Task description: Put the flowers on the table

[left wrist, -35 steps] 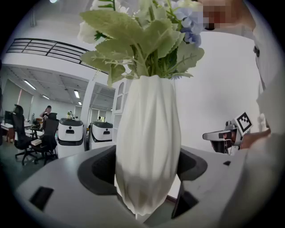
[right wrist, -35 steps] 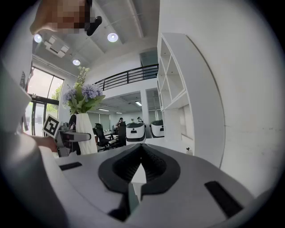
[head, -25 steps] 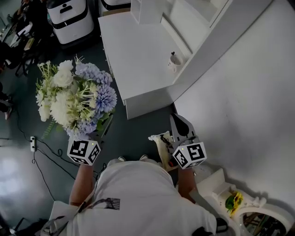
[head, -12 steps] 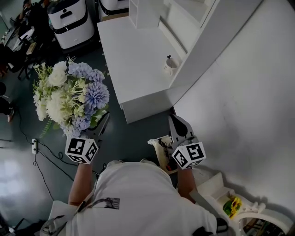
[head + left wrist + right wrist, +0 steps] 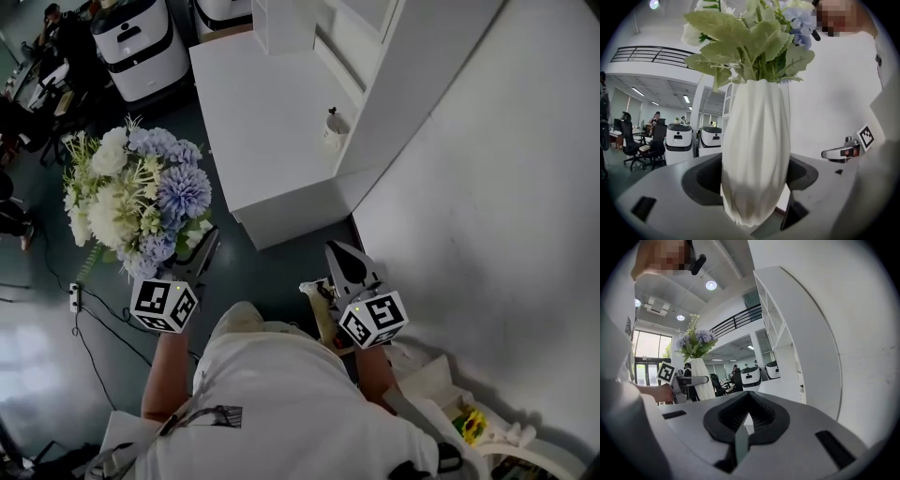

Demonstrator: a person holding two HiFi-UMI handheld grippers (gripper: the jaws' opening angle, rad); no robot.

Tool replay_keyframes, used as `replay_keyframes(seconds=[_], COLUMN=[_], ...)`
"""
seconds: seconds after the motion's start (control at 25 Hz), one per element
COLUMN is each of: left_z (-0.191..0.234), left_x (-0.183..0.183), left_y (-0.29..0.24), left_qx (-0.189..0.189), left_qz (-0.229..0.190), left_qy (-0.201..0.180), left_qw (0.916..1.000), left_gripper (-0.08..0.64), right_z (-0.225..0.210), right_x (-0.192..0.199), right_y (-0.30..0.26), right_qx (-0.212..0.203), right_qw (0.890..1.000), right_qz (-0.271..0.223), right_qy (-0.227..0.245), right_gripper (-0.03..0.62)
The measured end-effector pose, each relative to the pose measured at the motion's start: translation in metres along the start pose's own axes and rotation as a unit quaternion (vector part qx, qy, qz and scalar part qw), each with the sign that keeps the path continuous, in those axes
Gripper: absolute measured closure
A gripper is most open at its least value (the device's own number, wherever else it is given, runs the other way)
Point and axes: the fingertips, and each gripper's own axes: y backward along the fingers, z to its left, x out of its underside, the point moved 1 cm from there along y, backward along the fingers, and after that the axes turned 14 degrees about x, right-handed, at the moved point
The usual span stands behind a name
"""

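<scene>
A bouquet of white and lilac flowers (image 5: 141,202) stands in a white ribbed vase (image 5: 757,140). My left gripper (image 5: 202,246) is shut on the vase, with a dark pad on each side of its belly. In the head view the blooms hide the vase, and it hangs over the dark floor, left of the white table (image 5: 267,122). My right gripper (image 5: 339,253) is shut with nothing in it, low by the table's near corner. The right gripper view shows the flowers (image 5: 696,341) and the left gripper (image 5: 691,379) off to its left.
A small white cup (image 5: 332,131) sits at the table's right edge, against a white shelf unit (image 5: 394,56). A white wall (image 5: 487,206) fills the right side. Two white machines (image 5: 131,37) stand beyond the table's left end. A cable (image 5: 84,309) lies on the floor.
The bouquet and left gripper have drifted slightly left and up in the head view. The right gripper has shifted left. The table has slid a little to the left in the picture.
</scene>
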Motion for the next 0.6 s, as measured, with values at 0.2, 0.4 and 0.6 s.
replay_keyframes(seconds=[0.2, 0.4, 0.6], left_z=[0.025, 0.029, 0.031], left_x=[0.002, 0.002, 0.005], left_y=[-0.021, -0.023, -0.026], left_qx=[0.012, 0.009, 0.017], left_qz=[0.001, -0.003, -0.008], left_qy=[0.002, 0.000, -0.009], left_qw=[0.9999, 1.0000, 0.9998], left_gripper=[0.183, 0.182, 0.181], right_z=[0.000, 0.000, 0.004], right_x=[-0.003, -0.004, -0.012], right_y=[-0.029, -0.038, -0.043], right_qx=[0.009, 0.007, 0.009], right_qw=[1.000, 1.000, 1.000], right_qz=[0.009, 0.016, 0.009], right_qy=[0.006, 0.008, 0.022], right_gripper=[0.581, 0.581, 0.581])
